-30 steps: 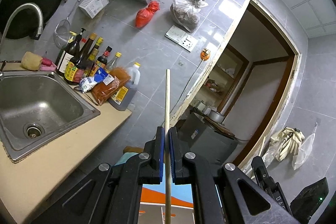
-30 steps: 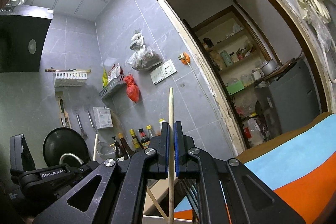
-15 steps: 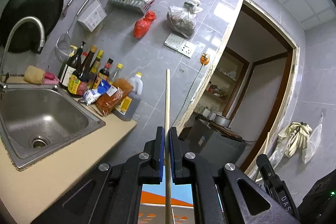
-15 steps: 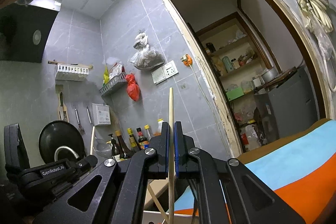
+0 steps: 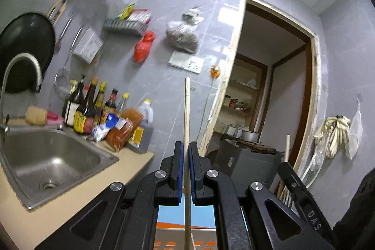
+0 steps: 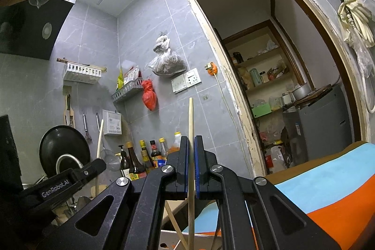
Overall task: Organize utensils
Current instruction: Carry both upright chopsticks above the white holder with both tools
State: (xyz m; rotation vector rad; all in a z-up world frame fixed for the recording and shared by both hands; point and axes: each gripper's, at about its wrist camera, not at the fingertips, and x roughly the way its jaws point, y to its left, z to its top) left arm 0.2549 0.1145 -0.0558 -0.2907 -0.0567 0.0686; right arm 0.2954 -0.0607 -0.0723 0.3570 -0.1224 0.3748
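My left gripper (image 5: 185, 170) is clamped on one wooden chopstick (image 5: 186, 114), upright at centre frame; my right gripper (image 6: 191, 165) pinches another chopstick (image 6: 191, 118) likewise. Thin round sticks could twist or slide through the pads if I swing near the bottles (image 5: 93, 107) at left.

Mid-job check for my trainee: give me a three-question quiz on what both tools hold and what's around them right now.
1. True or false: the left tool is shut on a chopstick.
2. What does the right tool grip? A) spoon B) chopstick C) ladle
3. Fill in: the bottles stand beside the ____.

Key: 1 true; 2 B, its chopstick; 3 sink.
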